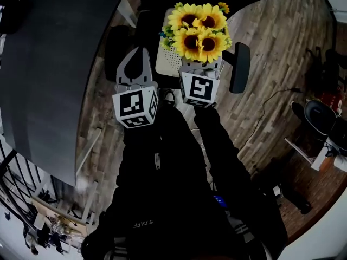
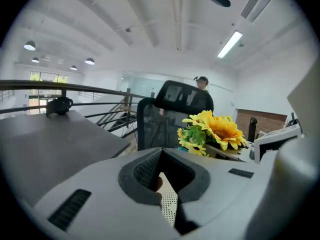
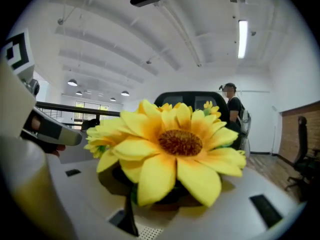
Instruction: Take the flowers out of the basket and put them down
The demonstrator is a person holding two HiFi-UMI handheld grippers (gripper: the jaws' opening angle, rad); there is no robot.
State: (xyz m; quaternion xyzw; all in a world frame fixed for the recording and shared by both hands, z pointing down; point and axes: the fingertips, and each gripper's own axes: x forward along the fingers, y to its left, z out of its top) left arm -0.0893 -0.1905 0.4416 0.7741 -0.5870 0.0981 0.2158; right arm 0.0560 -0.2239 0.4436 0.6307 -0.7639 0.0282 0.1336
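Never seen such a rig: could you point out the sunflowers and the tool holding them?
sunflowers (image 1: 198, 31): head view, petals at the bunch's middle
right gripper (image 1: 201, 64): head view, between its fingertips, beneath the blooms

Light: bright, from a strip lamp (image 2: 230, 44) and round ceiling lamps (image 2: 29, 45) overhead.
Head view: dimmer; dark clothes (image 1: 168, 199) lose detail, flowers (image 1: 198, 30) vivid yellow.
Distortion: heavy fisheye in all 3 views, black corners.
Focus: right gripper view has the flowers close to the lens and soft (petal edges smeared).
Shadows: soft, under the petals.
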